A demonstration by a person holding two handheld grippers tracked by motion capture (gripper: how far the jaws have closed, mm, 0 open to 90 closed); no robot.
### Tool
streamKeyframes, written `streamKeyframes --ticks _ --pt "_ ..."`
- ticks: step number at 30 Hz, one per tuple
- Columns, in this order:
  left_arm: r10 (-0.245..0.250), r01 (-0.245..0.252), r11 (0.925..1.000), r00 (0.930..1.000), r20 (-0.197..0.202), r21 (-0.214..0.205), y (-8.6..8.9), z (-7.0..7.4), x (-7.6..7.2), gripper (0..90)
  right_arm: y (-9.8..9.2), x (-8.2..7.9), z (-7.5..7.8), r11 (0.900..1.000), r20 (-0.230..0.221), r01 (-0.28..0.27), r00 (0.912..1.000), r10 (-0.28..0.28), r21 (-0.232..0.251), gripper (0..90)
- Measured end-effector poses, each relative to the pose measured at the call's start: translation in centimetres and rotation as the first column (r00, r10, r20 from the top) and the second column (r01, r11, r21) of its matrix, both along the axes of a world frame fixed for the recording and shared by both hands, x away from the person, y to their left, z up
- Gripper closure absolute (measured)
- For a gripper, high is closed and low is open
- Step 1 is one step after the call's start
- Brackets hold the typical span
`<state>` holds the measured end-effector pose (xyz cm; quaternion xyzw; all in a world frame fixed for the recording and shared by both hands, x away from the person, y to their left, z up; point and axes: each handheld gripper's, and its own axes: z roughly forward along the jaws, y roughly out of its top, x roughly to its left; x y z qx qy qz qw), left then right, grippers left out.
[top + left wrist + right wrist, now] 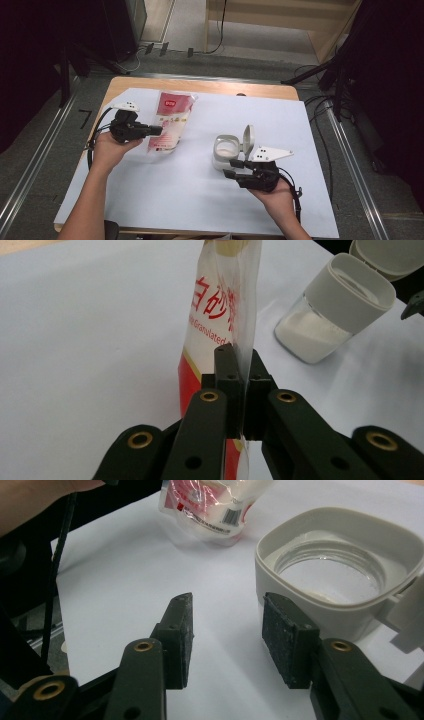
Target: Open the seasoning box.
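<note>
The big wooden desk (150, 85) has a wide white sheet (200, 195) spread over it. On the sheet, to the left, lies a clear plastic bag of white sugar with red print (169, 122). To the right of it, well apart, stands a clear jar with a white square collar and a flipped-up white lid (227, 150). The jar already has some white sugar at the bottom.

The step in hand looks like getting the sugar bag ready to pour into the open jar. Next, the bag would need to be lifted and carried over the jar's mouth, then tipped with its open end down. The jar may need holding so it does not slide or tip.

The left claw (239, 390) is clenched tight on a thin edge of the sugar bag, with the clear plastic pinched between its two black pads. The right claw (227, 640) is about half open and holds nothing. In the right gripper view its one jaw stands just beside the jar's white collar, and I cannot tell if it touches.
</note>
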<state>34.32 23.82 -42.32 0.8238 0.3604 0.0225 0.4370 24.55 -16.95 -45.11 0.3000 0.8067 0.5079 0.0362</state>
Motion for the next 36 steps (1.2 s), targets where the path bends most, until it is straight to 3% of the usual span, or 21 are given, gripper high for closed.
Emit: streamKeyframes --ticks 4,8,14,21,29,36 --pt "-0.008 0.008 0.9999 1.0000 -0.004 0.010 0.6 -0.2 -0.4 89.1 0.2 0.0 -0.1 0.9998 0.002 -0.004 1.0000 0.004 -0.018 56.1" --pt "-0.003 0.003 1.0000 1.0000 -0.006 -0.006 1.1 -0.4 -0.6 88.1 0.2 0.1 -0.1 0.9998 -0.003 -0.003 1.0000 0.003 -0.020 56.1" --pt "-0.048 0.048 0.9987 0.9986 0.021 0.018 1.4 -0.6 -1.0 88.4 0.2 0.1 -0.2 0.9995 0.000 0.000 1.0000 0.000 -0.030 56.1" --pt "-0.021 0.021 0.9998 0.9997 -0.010 -0.003 2.1 -0.9 -1.3 84.0 0.1 0.1 -0.2 0.9995 0.002 0.004 1.0000 -0.004 -0.032 56.1" --pt "-0.039 0.039 0.9992 0.9992 0.011 0.004 2.3 -1.0 -1.5 85.2 0.2 0.0 -0.3 0.9992 0.003 0.001 1.0000 -0.001 -0.040 56.1" --pt "-0.017 0.017 0.9998 0.9999 0.003 -0.011 2.9 -0.9 -1.5 82.8 0.2 0.0 -0.3 0.9991 0.006 0.002 1.0000 -0.002 -0.041 56.1"
